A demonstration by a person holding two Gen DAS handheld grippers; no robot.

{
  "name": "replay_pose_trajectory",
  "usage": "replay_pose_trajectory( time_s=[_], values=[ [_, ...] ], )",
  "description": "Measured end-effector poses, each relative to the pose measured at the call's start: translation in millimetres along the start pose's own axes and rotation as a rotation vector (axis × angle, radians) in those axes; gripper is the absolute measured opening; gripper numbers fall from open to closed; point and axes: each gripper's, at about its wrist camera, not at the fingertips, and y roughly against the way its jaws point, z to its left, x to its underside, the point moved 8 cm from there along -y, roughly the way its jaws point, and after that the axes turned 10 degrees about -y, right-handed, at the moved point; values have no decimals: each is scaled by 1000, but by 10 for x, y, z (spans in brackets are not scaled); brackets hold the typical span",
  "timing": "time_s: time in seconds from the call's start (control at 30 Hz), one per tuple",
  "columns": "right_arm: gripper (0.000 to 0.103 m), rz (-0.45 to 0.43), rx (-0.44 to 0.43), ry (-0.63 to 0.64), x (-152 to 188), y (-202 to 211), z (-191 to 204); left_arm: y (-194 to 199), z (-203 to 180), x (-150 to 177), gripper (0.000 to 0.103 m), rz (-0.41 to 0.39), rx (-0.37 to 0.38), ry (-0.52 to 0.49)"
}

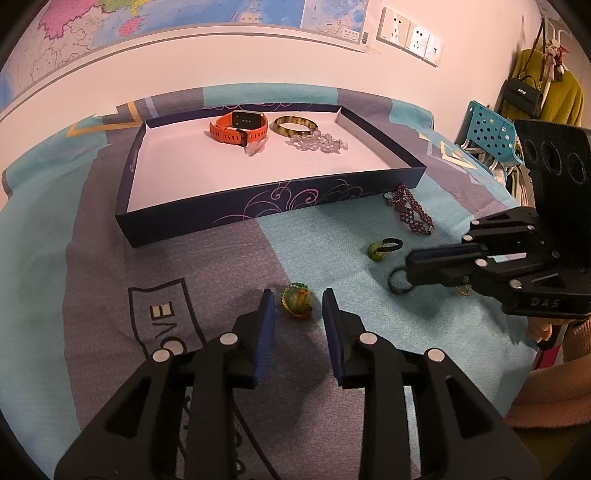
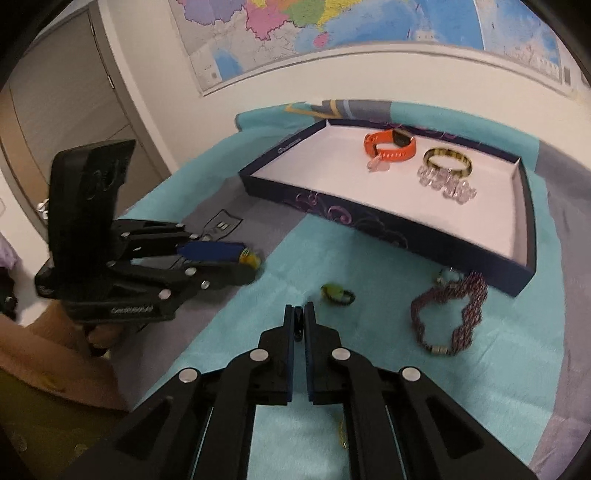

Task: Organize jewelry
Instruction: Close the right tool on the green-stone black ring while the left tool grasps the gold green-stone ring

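A green and yellow trinket [image 1: 297, 302] lies on the cloth between the tips of my left gripper [image 1: 297, 295], whose pads stand apart from it, open. My right gripper [image 2: 299, 311] is shut on a small dark ring [image 1: 398, 282], just above the turquoise cloth. Ahead lie a green bead on a black loop [image 2: 337, 293] and a purple beaded bracelet [image 2: 448, 317]. The navy tray [image 1: 269, 208] holds an orange watch [image 1: 238, 128], a tortoiseshell bangle [image 1: 295, 127] and a clear bead bracelet [image 1: 318, 142].
A small gold piece [image 1: 461, 290] lies under the right gripper. The cloth covers a table against a wall with a map [image 2: 332, 33]. A blue perforated chair [image 1: 491, 131] and hanging clothes stand at the right. A person's sleeve [image 1: 554, 387] is at the right edge.
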Motion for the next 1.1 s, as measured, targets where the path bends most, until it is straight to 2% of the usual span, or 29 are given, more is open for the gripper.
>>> replay_pose_trajectory(
  time_s=[0.13, 0.23, 0.27, 0.33, 0.53, 0.6, 0.63, 0.8, 0.93, 1.1],
  values=[
    [12, -4, 21, -9, 14, 5, -50, 0, -1, 1, 29, -1, -1, 0],
    [15, -48, 26, -57, -82, 53, -132, -1, -2, 0, 29, -1, -1, 0],
    [24, -58, 32, -73, -120, 51, -163, -1, -2, 0, 29, 0, -1, 0],
    [30, -62, 45, -87, -169, 16, -201, 0, -1, 1, 29, 0, -1, -1],
    [29, -39, 82, -87, -205, -152, -234, -16, 0, 6, 29, 6, -10, -10],
    [27, -37, 97, -74, -210, -173, -230, -18, -2, 9, 29, 9, -13, -13],
    [19, -35, 99, -68, -210, -176, -228, -19, -3, 7, 29, 10, -14, -15],
    [18, -40, 112, -61, -221, -168, -239, -25, -10, -2, 29, 14, -18, -24],
    [16, -54, 109, -73, -244, -135, -255, -27, 6, -2, 17, 17, -17, -20],
    [16, -69, 95, -86, -251, -69, -270, -22, 12, -6, 14, 16, -16, -13]
  ],
)
